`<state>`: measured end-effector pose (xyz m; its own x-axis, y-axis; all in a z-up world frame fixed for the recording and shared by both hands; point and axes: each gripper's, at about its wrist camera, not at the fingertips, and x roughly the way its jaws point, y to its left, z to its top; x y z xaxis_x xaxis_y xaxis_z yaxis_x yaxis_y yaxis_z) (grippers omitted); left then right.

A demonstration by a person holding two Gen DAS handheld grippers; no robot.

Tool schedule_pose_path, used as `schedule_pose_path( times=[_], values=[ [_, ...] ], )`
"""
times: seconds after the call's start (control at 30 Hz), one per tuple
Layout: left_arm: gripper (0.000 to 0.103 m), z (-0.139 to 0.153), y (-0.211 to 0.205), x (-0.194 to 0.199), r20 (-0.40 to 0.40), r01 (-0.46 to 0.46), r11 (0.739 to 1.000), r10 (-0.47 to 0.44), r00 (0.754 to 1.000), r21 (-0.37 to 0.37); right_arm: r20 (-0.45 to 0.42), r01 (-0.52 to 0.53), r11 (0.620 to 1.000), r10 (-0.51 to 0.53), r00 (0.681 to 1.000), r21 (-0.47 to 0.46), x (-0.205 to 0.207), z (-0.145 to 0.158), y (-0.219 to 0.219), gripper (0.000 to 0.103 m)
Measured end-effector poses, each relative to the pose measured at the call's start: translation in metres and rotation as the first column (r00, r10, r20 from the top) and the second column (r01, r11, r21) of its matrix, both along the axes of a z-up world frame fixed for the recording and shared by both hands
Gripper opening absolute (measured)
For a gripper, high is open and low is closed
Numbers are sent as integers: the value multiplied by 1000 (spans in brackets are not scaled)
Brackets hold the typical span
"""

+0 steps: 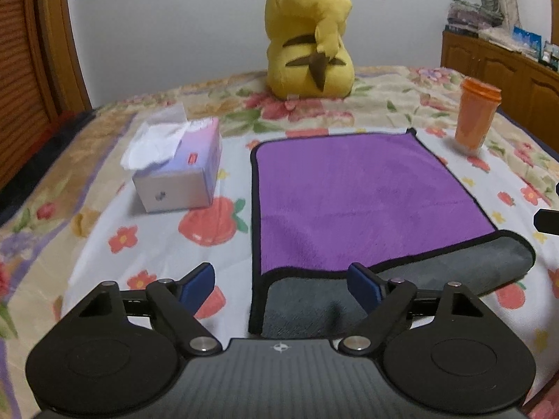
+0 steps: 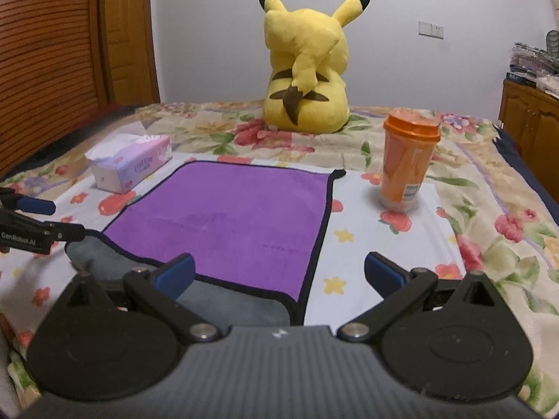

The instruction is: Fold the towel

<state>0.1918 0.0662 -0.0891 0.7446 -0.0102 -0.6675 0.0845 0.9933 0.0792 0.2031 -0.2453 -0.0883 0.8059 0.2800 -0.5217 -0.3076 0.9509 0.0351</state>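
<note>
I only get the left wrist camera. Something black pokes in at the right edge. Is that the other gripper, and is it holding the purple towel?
Observer: Yes, that is the right gripper. It is open and holds nothing; the towel's near right corner shows between its fingers.
Visitor: Does the orange cup have anything written on it?
Observer: It has a small white label low on its side; the print is too small to read.
Visitor: The yellow plush toy is cut off at the top for me.
Observer: Here its whole head shows, with two black-tipped ears pointing up.
</note>
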Motion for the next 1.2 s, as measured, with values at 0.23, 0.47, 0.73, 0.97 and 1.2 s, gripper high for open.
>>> schedule_pose_path(
  times=[0.23, 0.47, 0.73, 0.97, 1.2],
  values=[
    [75, -16, 13, 13, -79, -20, 999, 18, 997, -25, -49, -4, 1000, 4, 999, -12, 13, -11, 1, 103],
    [63, -26, 19, 20, -119, -13, 998, 6, 993, -59, -103, -15, 1000, 14, 995, -14, 21, -20, 2, 103],
    [45, -26, 19, 20, -126, 2, 997, -12, 992, -80, -201, -25, 1000, 28, 979, 18, 30, -32, 0, 102],
    [36, -23, 16, 19, -133, 19, 995, -33, 991, -100, -258, -46, 998, 57, 965, 47, 32, -37, 1, 87],
    [21, -20, 12, 16, -120, 47, 994, -59, 991, -99, -285, -69, 995, 87, 954, 74, 34, -39, 1, 72]
  ],
)
